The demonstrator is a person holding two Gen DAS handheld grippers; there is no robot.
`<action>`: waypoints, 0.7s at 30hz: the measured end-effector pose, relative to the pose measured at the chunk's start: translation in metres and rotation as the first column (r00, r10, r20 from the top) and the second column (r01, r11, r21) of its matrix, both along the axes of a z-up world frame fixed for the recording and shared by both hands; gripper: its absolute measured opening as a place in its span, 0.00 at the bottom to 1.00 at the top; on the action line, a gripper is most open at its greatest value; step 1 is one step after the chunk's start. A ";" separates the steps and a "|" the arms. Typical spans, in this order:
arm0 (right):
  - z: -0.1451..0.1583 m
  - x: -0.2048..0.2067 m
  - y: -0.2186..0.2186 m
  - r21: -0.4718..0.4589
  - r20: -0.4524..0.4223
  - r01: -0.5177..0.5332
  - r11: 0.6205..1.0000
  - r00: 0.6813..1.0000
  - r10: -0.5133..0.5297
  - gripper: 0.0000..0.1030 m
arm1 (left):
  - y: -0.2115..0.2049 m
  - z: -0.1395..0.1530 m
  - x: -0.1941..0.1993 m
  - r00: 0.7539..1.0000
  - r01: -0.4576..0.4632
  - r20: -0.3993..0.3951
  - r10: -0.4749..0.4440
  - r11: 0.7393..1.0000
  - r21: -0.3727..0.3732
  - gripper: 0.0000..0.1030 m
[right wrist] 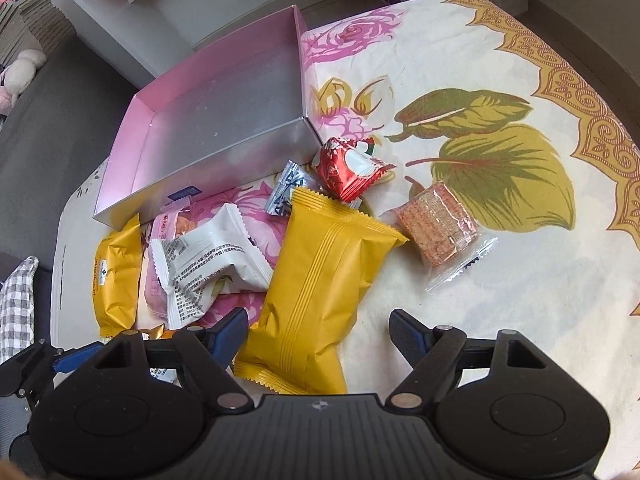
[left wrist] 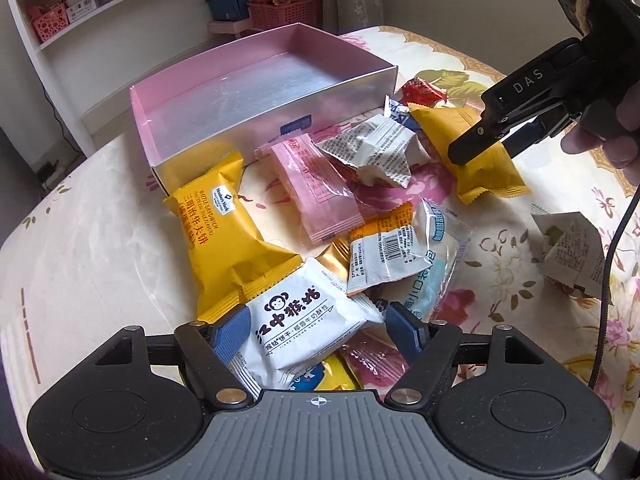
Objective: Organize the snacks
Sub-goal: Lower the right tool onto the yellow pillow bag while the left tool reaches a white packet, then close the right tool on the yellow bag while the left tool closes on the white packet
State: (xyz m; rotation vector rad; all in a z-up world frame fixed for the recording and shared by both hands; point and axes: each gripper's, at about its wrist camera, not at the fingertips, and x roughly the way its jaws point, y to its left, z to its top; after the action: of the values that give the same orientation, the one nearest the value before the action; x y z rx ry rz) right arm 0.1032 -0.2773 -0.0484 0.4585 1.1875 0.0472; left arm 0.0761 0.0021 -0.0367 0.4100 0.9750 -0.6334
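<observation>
My left gripper [left wrist: 320,328] has its blue pads against both side edges of a white biscuit packet with a monkey logo [left wrist: 304,328], at the near end of the snack pile. My right gripper [right wrist: 316,332] stands open around a plain yellow packet [right wrist: 320,280]: the left pad touches it, while the right pad stays clear. The left wrist view shows that gripper [left wrist: 486,154] over the same yellow packet [left wrist: 488,168]. The pink-lined silver box [left wrist: 240,120] [right wrist: 224,160] behind the pile holds nothing.
On the flowered tablecloth [right wrist: 500,300] lie a second yellow packet [left wrist: 224,236], a pink one [left wrist: 316,188], white ones [left wrist: 372,152], a red one [right wrist: 348,168] and a clear-wrapped wafer [right wrist: 436,228]. A person's fingers [left wrist: 608,140] hold the right gripper. Shelves stand behind.
</observation>
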 end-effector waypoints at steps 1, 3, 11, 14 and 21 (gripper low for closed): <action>-0.001 0.000 0.001 0.000 0.000 -0.001 1.000 1.000 0.001 0.68 | -0.001 -0.001 -0.001 1.000 0.003 0.006 -0.003 1.000 0.010 0.72; -0.003 0.001 0.003 -0.006 0.001 -0.004 1.000 1.000 0.004 0.68 | -0.003 -0.003 -0.001 1.000 0.006 0.017 -0.007 1.000 0.024 0.72; -0.002 0.001 0.013 -0.056 0.039 -0.043 0.998 0.998 0.045 0.44 | 0.000 -0.007 -0.003 0.998 -0.030 0.054 0.028 0.999 0.036 0.75; -0.001 0.000 0.012 -0.049 0.038 -0.048 0.998 0.998 0.050 0.40 | 0.001 -0.008 -0.004 0.996 -0.047 0.079 0.041 0.997 0.068 0.67; 0.006 -0.003 0.009 -0.029 0.046 -0.041 0.999 0.998 0.043 0.34 | 0.008 -0.003 -0.006 0.988 -0.101 0.121 0.092 0.992 0.073 0.27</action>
State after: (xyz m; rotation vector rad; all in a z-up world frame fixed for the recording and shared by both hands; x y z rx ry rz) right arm 0.1001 -0.2685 -0.0425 0.4060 1.1504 0.0771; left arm 0.0705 0.0096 -0.0396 0.4618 0.9035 -0.4789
